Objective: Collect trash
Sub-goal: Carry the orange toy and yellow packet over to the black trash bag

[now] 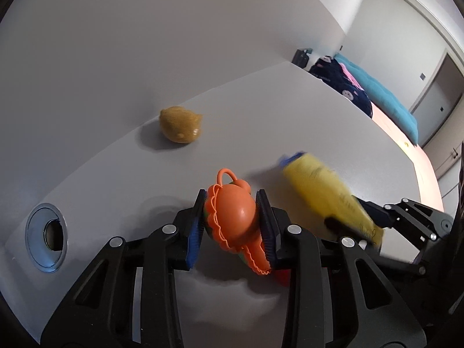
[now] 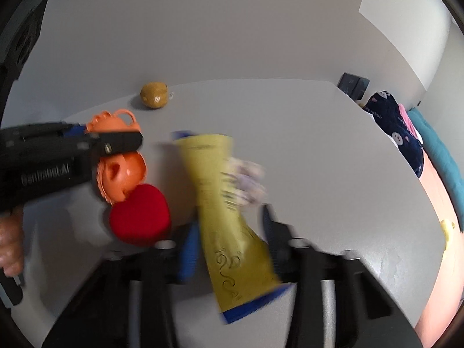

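Observation:
My left gripper [image 1: 232,220] is shut on an orange plastic toy with a frilled rim and a loop handle [image 1: 235,214], held above the grey table [image 1: 261,110]. The toy also shows in the right wrist view [image 2: 121,168] with the left gripper [image 2: 124,140]. My right gripper [image 2: 229,237] is shut on a yellow packet with blue ends [image 2: 223,203]; the packet is blurred and also shows in the left wrist view [image 1: 327,197]. A red heart-shaped box [image 2: 139,214] sits on the table under the orange toy. A crumpled whitish scrap [image 2: 246,179] lies beside the packet.
A brown round lump [image 1: 179,124] lies near the table's far edge against the wall, also in the right wrist view [image 2: 153,94]. A metal cable grommet [image 1: 46,237] is set in the table at the left. A bed with a dark blanket [image 2: 397,133] lies beyond the table's right edge.

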{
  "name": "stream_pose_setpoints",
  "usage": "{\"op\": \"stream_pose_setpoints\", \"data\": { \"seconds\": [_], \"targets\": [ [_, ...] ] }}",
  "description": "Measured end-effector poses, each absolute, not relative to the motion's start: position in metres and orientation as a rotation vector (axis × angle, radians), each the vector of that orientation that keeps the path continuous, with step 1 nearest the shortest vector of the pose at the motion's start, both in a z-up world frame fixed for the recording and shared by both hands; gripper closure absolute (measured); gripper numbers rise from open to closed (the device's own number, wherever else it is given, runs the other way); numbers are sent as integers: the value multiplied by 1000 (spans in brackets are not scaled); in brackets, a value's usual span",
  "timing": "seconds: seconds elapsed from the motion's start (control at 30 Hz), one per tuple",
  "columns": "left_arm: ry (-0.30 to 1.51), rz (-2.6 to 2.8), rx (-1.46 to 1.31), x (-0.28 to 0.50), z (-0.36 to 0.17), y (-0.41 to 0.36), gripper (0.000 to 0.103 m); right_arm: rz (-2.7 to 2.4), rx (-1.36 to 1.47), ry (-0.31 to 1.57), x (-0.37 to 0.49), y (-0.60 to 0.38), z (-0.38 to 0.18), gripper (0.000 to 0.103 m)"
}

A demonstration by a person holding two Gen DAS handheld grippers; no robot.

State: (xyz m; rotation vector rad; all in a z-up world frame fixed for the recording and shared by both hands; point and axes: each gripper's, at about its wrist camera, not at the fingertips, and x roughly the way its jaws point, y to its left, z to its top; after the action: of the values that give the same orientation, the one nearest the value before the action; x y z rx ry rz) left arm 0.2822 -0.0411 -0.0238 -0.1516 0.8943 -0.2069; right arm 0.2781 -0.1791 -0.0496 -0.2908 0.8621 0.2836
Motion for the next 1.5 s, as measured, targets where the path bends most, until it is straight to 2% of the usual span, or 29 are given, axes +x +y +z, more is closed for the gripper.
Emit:
{"op": "stream_pose_setpoints", "data": {
  "seconds": [0.07,0.6,0.97,1.5],
  "targets": [
    [885,-214,-139,281,-22,-45,69,285,-266,848,276,-183,-45,82],
    [858,-209,-118,279,-8,-59,69,254,-147,818,255,-223,-20,82],
    [808,-200,-89,245,29,-71,69,226,-102,771,226,-262,11,82],
    [771,-316,-30,190,61,-153,69,124,-33,696,147,-343,42,82]
  ]
}}
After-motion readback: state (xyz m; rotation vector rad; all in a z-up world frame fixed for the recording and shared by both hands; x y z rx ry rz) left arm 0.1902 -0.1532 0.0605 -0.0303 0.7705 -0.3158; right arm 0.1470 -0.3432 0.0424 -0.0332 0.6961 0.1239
